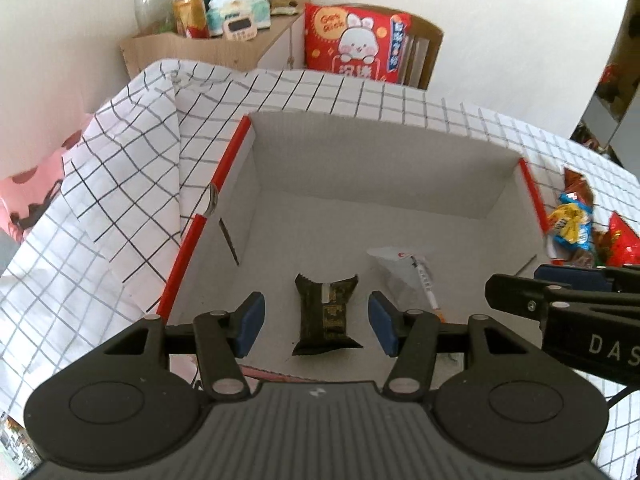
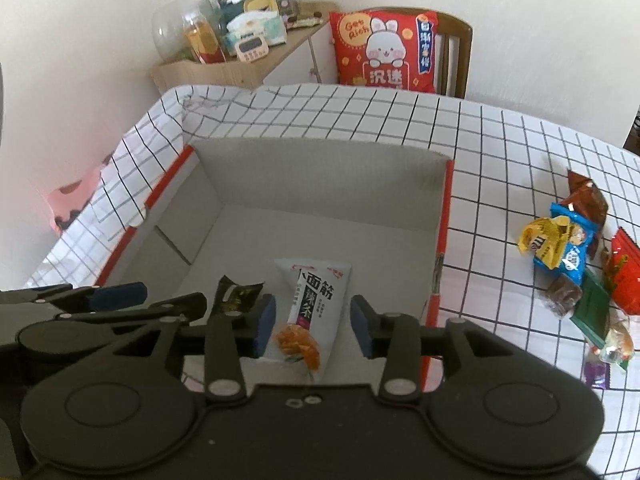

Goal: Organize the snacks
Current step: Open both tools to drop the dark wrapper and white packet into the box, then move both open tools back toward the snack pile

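We held our left gripper (image 1: 316, 324) and right gripper (image 2: 313, 326) side by side, angled downward, both with jaws parted and empty.

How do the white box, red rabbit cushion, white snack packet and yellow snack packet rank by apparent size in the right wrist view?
1. white box
2. red rabbit cushion, though farther away
3. white snack packet
4. yellow snack packet

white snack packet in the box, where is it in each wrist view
Left wrist view: the white snack packet lies on the box floor, right of centre, just right of the dark snack bar.
Right wrist view: the same packet lies at lower centre, between the open right gripper fingers, untouched.
Shared landmark: the red rabbit cushion on the chair behind the table.
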Demonstrator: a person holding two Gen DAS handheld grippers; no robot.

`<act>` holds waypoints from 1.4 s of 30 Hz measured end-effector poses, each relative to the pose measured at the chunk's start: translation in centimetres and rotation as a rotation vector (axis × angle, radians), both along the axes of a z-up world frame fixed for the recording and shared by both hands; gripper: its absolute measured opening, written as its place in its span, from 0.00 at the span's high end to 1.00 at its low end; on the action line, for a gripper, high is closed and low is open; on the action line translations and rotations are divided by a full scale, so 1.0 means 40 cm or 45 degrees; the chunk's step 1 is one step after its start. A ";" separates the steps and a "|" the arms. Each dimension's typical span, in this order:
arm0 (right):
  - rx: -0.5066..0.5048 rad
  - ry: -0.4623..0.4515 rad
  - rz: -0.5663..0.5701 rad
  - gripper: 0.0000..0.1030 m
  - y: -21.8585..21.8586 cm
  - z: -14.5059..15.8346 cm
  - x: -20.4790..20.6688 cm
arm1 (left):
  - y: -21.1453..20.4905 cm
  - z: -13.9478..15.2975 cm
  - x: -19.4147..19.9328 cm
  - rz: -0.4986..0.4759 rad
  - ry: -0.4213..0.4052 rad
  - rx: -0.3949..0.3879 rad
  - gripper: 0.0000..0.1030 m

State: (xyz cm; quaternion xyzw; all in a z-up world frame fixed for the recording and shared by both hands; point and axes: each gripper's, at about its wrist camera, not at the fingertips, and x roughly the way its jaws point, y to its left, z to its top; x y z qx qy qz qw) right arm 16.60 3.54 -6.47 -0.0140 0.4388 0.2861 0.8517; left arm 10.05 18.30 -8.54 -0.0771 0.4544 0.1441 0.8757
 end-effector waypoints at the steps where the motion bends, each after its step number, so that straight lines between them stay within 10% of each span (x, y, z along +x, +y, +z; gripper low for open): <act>1: 0.007 -0.007 -0.006 0.54 -0.006 0.006 -0.005 | -0.003 0.009 -0.006 -0.011 -0.011 0.004 0.45; 22: 0.172 -0.192 -0.018 0.19 -0.229 0.116 -0.121 | -0.206 0.142 -0.096 -0.142 -0.195 0.058 0.39; 42: 0.160 -0.273 -0.110 0.01 -0.580 0.068 -0.120 | -0.511 0.092 -0.023 -0.303 -0.211 -0.026 0.27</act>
